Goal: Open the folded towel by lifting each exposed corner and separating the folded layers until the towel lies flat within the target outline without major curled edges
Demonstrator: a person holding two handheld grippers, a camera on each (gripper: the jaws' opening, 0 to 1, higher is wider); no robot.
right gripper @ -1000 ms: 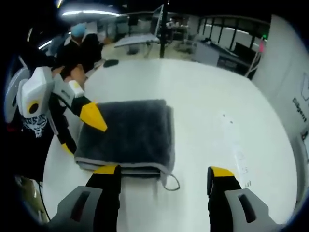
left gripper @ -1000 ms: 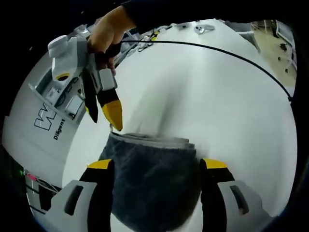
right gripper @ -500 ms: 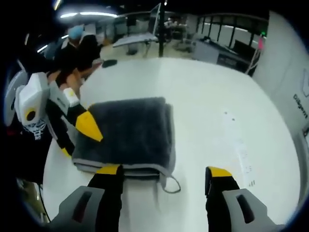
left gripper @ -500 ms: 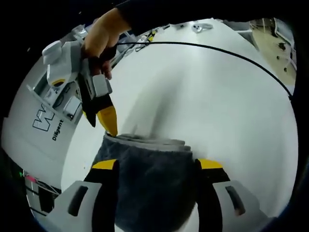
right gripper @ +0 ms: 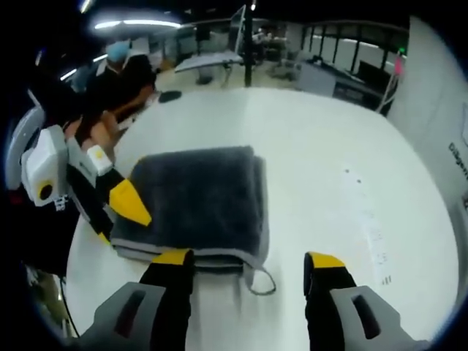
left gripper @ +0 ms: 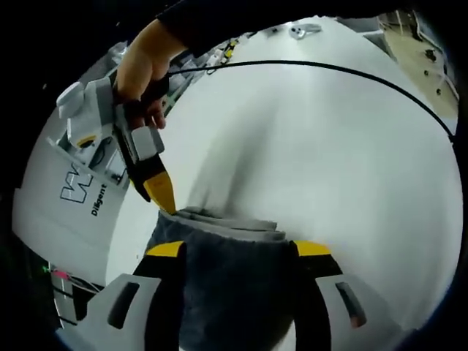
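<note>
Towel [right gripper: 194, 197] still folded, grey, on white table [right gripper: 344, 168]. Right gripper [right gripper: 247, 265] fingers apart at near edge by loop, likely for corner lift. Left gripper [left gripper: 238, 248] fingers apart, straddling opposite edge.

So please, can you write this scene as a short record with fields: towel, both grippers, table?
towel: grey towel, folded in layers, flat on table, hanging loop at its near corner
left gripper: open, at towel's edge, towel between its fingers
right gripper: open, at the layered edge, holding nothing
table: white table, black cable across it
</note>
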